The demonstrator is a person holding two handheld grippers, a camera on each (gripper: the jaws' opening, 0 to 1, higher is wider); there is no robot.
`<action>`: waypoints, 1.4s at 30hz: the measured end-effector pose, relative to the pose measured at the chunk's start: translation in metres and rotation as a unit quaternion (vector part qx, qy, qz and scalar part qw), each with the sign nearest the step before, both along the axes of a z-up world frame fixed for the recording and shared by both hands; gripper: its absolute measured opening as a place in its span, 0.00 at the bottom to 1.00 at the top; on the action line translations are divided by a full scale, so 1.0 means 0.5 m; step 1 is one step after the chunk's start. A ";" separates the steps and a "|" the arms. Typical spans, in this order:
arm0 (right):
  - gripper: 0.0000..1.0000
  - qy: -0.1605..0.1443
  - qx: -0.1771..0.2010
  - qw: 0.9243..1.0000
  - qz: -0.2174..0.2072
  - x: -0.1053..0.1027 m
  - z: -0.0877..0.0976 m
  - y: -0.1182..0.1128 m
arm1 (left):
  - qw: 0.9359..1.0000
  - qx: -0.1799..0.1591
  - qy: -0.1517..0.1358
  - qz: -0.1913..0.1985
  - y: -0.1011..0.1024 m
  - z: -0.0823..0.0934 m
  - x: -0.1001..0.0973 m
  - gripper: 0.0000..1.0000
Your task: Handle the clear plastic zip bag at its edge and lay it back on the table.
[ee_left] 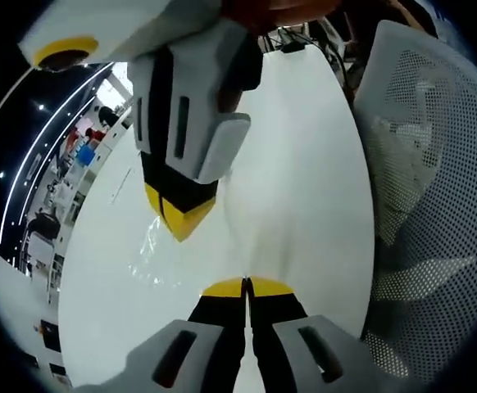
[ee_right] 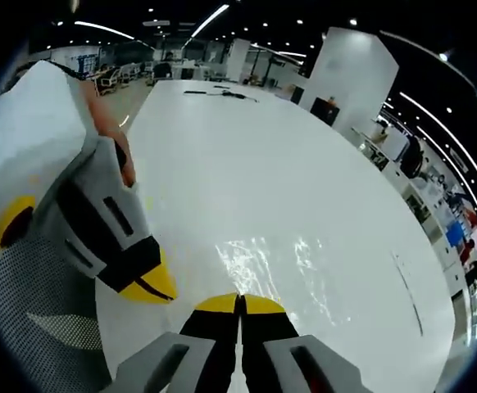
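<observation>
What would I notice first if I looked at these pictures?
Probably the two yellow-tipped grippers meeting over the big white table: the right gripper and the left gripper close together, both with jaws closed. Just beyond them a crinkly clear plastic zip bag glints on the tabletop, and a white mesh chair stands beside the table.

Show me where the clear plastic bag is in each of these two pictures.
Left gripper view: clear plastic zip bag lies flat, left of centre, below the other gripper's yellow tips.
Right gripper view: it glints just above the closed fingers, centre-right.
Shared landmark: the white table.
</observation>
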State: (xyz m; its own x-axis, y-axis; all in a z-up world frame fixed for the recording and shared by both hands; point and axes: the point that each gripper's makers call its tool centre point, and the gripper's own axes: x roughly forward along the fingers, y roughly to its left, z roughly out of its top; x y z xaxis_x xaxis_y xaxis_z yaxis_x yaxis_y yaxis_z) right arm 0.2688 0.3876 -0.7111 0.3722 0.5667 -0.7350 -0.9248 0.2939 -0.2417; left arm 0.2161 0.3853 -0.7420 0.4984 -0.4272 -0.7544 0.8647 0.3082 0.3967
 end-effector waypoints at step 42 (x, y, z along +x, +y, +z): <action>0.00 -0.036 0.016 0.999 -0.016 0.029 0.045 0.002 | 0.999 0.015 0.024 -0.016 -0.006 -0.041 -0.040 0.00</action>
